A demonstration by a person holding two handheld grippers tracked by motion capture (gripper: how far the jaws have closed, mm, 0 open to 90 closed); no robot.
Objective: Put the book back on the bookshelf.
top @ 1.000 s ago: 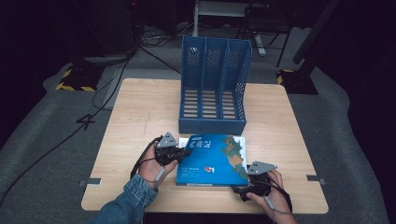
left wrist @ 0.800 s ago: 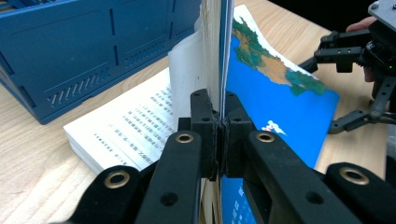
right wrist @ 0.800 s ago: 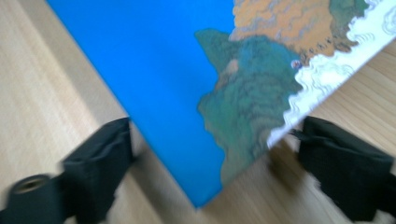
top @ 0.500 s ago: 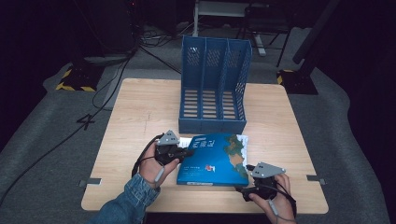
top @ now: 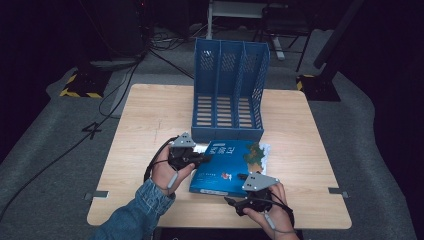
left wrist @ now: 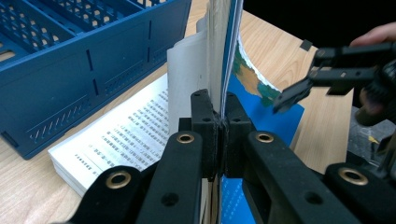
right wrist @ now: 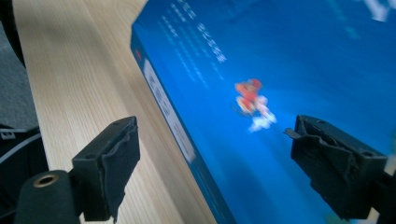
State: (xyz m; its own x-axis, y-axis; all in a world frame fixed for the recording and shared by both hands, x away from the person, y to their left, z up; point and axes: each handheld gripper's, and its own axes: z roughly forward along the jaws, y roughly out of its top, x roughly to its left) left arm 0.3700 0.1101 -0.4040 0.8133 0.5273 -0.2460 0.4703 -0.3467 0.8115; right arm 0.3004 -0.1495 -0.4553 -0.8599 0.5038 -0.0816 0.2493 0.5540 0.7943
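While our left gripper (top: 200,159) pinches the blue book's (top: 227,167) front cover (left wrist: 231,56) and a few pages, that cover stands lifted up off the rest of the block. In the left gripper view the jaws are pressed right together, with the thin sheaf rising straight up between the pads and the printed white page (left wrist: 135,128) lying flat underneath.

We see the book on the wooden table (top: 150,115), on our side of it, just in front of the blue file rack (top: 227,90); from the high view its far edge sits close to the rack's base, though we cannot tell whether they touch. The rack stands upright with three slots open towards us.

Over on the other side, our right gripper (top: 240,192) hangs at the book's near right corner, above the cover. Its jaws have just been closing, yet in the right gripper view they stand well apart, the blue cover with its small red figure (right wrist: 250,100) and the book's spine edge showing in the gap, and neither pad is pressing on anything. That gripper has hold of nothing.

From the left gripper view we catch the right gripper's black fingertips (left wrist: 292,95) hovering just beside the lifted cover's coloured edge, not touching it.
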